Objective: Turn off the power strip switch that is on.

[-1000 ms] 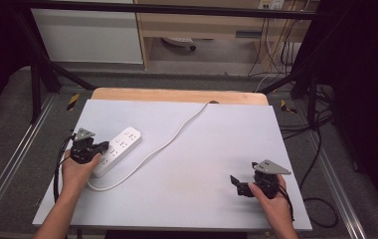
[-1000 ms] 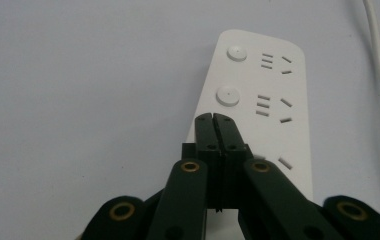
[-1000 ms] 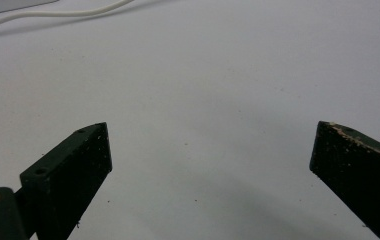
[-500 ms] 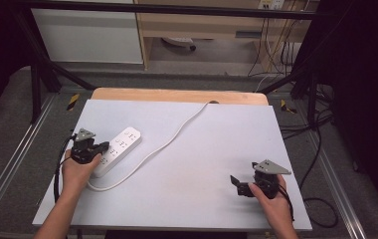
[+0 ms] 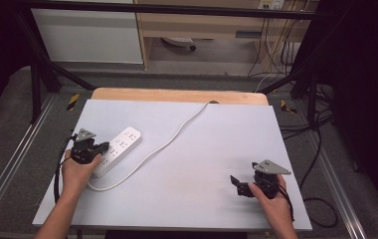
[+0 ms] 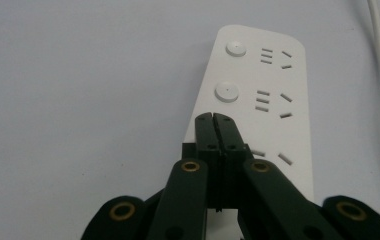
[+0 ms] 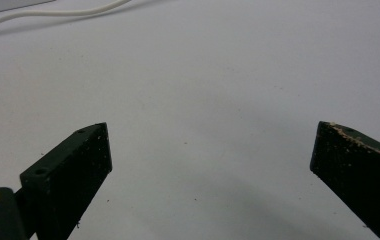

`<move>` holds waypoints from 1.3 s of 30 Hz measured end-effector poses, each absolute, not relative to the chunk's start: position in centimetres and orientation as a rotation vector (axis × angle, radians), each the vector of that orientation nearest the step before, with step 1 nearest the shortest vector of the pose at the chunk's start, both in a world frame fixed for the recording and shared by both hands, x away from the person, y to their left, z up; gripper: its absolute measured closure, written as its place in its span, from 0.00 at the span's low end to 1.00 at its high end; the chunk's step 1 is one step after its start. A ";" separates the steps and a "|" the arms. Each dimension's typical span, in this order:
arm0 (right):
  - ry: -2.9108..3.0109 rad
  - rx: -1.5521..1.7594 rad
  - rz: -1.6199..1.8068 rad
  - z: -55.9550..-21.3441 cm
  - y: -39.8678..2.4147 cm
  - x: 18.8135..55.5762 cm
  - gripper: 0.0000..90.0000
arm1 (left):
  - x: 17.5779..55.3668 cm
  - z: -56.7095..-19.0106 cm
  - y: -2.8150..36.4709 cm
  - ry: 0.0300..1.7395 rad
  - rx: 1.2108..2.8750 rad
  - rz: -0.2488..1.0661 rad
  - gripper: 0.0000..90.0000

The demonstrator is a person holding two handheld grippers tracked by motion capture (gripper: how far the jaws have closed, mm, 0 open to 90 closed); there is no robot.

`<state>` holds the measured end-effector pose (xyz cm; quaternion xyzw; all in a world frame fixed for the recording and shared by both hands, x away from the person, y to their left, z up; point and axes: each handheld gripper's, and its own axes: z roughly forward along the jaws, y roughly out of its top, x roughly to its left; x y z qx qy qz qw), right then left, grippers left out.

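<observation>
A white power strip (image 5: 118, 149) lies at the left of the pale grey table top (image 5: 202, 144), its white cord (image 5: 172, 137) running up toward the far edge. My left gripper (image 5: 102, 147) rests over the strip's near end. In the left gripper view its jaws are pressed together with nothing between them, tips (image 6: 214, 120) just below the strip's (image 6: 258, 105) second round button. My right gripper (image 5: 236, 185) sits near the front right of the table, pointing left. Its jaws stand wide apart over bare table (image 7: 210, 145).
A wooden board edge (image 5: 177, 94) shows beyond the table's far side. Metal frame rails (image 5: 8, 164) run along both sides, and cables (image 5: 321, 149) hang on the floor at the right. A white cabinet (image 5: 87, 35) stands at the back.
</observation>
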<state>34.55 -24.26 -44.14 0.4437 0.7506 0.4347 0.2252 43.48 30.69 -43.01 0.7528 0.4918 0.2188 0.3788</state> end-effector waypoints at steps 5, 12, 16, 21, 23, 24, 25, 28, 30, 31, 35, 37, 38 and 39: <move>2.069 1.223 1.200 -44.1 -24.3 34.5 0.04 | 43.5 -43.0 30.7 1.255 1.927 0.562 1.00; 2.070 1.221 1.200 -44.1 -24.2 34.5 0.04 | 43.5 -43.0 30.6 1.255 1.927 0.566 1.00; 2.071 1.222 1.200 -44.1 -24.3 34.5 0.04 | 43.5 -43.0 30.6 1.257 1.929 0.565 1.00; 2.072 1.221 1.198 -44.1 -24.2 34.5 0.04 | 43.5 -42.9 30.6 1.253 1.944 0.564 1.00; 2.071 1.221 1.201 -44.1 -24.2 34.5 0.04 | 43.5 -42.9 30.5 1.253 1.945 0.567 1.00; 2.069 1.221 1.200 -44.1 -24.3 34.5 0.04 | 43.5 -42.9 30.5 1.251 1.948 0.570 1.00; 2.069 1.221 1.200 -44.1 -24.3 34.5 0.04 | 43.5 -42.9 30.5 1.250 1.953 0.571 1.00; 2.071 1.226 1.199 -44.1 -24.3 34.5 0.04 | 43.5 -42.8 30.4 1.251 1.960 0.578 1.00; 2.072 1.222 1.199 -44.1 -24.2 34.5 0.04 | 43.5 -42.8 30.4 1.254 1.957 0.576 1.00; 2.071 1.221 1.201 -44.1 -24.2 34.5 0.04 | 43.5 -42.8 30.4 1.254 1.955 0.574 1.00; 2.068 1.222 1.202 -44.1 -24.3 34.5 0.04 | 43.7 -42.8 30.6 1.270 1.939 0.547 1.00; 2.067 1.223 1.203 -44.1 -24.3 34.5 0.04 | 43.7 -42.8 30.6 1.273 1.937 0.545 1.00; 2.067 1.221 1.203 -44.1 -24.4 34.5 0.04 | 43.7 -42.8 30.6 1.272 1.938 0.546 1.00; 2.066 1.220 1.204 -44.0 -24.4 34.4 0.04 | 43.7 -42.8 30.6 1.275 1.936 0.544 1.00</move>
